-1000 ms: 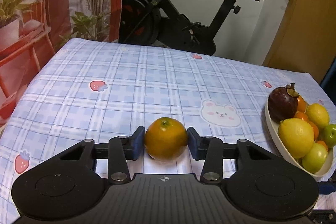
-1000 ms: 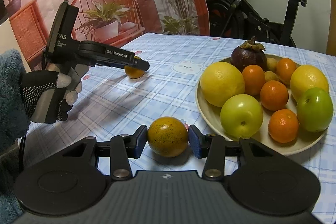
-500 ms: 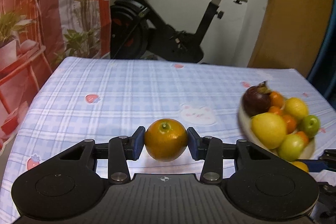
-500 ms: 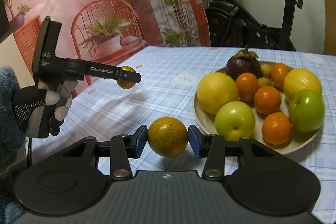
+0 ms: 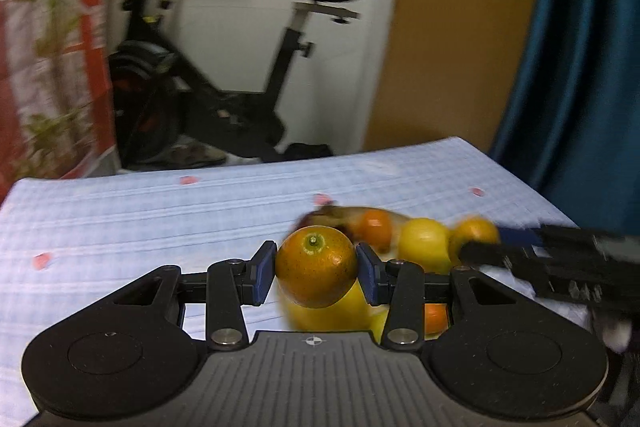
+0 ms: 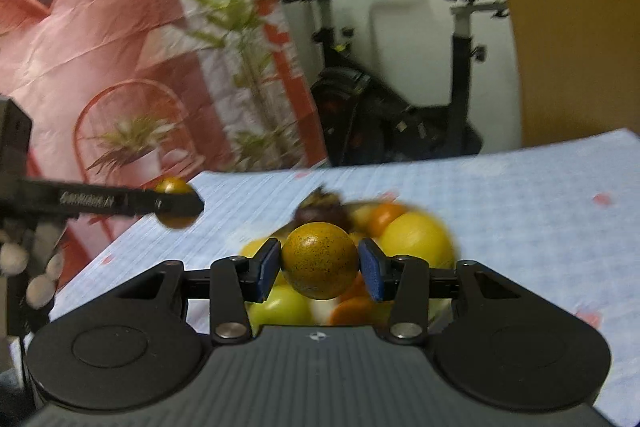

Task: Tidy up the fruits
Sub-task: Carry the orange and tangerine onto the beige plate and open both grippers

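My left gripper [image 5: 316,273] is shut on an orange with a green stem end [image 5: 310,279], held in the air just in front of the fruit bowl's pile [image 5: 424,247]. My right gripper [image 6: 319,269] is shut on a speckled orange [image 6: 319,261], held above the same pile of lemons, oranges, green fruit and a mangosteen [image 6: 416,239]. The left gripper with its orange also shows at the left of the right wrist view [image 6: 175,203]. The right gripper's black body also shows in the left wrist view [image 5: 560,267], with its speckled orange [image 5: 476,233]. Both views are blurred.
The table carries a blue checked cloth with strawberry prints [image 5: 120,219]. An exercise bike [image 5: 224,75] stands behind the far edge. A red plant backdrop [image 6: 100,67] is at the left and a blue curtain [image 5: 580,47] at the right.
Both grippers have risen off the table with their oranges and moved over the fruit bowl. The left one swung right toward it.
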Available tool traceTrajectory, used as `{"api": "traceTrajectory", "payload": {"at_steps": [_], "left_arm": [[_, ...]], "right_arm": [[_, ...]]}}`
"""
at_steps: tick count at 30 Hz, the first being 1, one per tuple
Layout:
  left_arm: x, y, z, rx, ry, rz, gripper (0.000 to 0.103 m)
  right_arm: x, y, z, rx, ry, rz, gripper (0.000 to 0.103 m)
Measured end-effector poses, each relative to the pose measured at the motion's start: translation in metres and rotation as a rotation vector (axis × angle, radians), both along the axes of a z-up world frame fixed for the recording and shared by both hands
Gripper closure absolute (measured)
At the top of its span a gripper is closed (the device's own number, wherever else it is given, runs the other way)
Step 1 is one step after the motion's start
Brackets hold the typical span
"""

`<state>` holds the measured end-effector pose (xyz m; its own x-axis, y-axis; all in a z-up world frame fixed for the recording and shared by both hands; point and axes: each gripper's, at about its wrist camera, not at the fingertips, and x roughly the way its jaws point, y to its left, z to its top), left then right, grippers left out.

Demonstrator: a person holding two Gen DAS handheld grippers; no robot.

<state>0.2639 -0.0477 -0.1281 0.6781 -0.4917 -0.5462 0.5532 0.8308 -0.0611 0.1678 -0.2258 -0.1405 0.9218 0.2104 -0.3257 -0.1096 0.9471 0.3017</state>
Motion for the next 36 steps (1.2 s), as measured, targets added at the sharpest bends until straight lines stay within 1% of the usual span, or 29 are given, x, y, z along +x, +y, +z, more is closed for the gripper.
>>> {"api": "traceTrajectory", "payload": {"at_steps": [2, 6, 9, 11, 15, 18, 21, 25, 36], "left_arm": [[-0.001, -0.018, -0.008, 0.019, 0.000, -0.043, 0.058], [-0.002, -0.050, -0.028, 0.088, -0.002, -0.128, 0.058], [-0.002, -0.063, -0.040, 0.131, -0.010, -0.159, 0.058], [-0.002, -0.068, -0.046, 0.144, -0.011, -0.158, 0.058], [0.005, -0.064, -0.051, 0.134, 0.001, -0.152, 0.058], [0.010, -0.061, -0.054, 0.126, 0.008, -0.155, 0.057], [0.012, -0.059, -0.051, 0.109, 0.007, -0.157, 0.057], [0.016, -0.056, -0.051, 0.089, 0.018, -0.160, 0.057], [0.017, -0.055, -0.052, 0.065, 0.026, -0.154, 0.057]], "right_arm": [[0.002, -0.013, 0.004, -0.009, -0.021, -0.032, 0.057], [0.010, -0.034, 0.007, 0.002, -0.027, -0.073, 0.057], [0.016, -0.042, 0.006, 0.014, -0.020, -0.081, 0.057], [0.021, -0.043, 0.005, 0.013, -0.012, -0.073, 0.057], [0.037, -0.037, 0.006, -0.001, 0.004, -0.037, 0.057], [0.053, -0.027, 0.005, -0.032, 0.020, -0.005, 0.057], [0.068, -0.020, 0.002, -0.052, 0.039, 0.021, 0.057], [0.085, -0.016, -0.002, -0.054, 0.073, 0.045, 0.057], [0.100, -0.007, -0.010, -0.075, 0.135, 0.068, 0.057]]}}
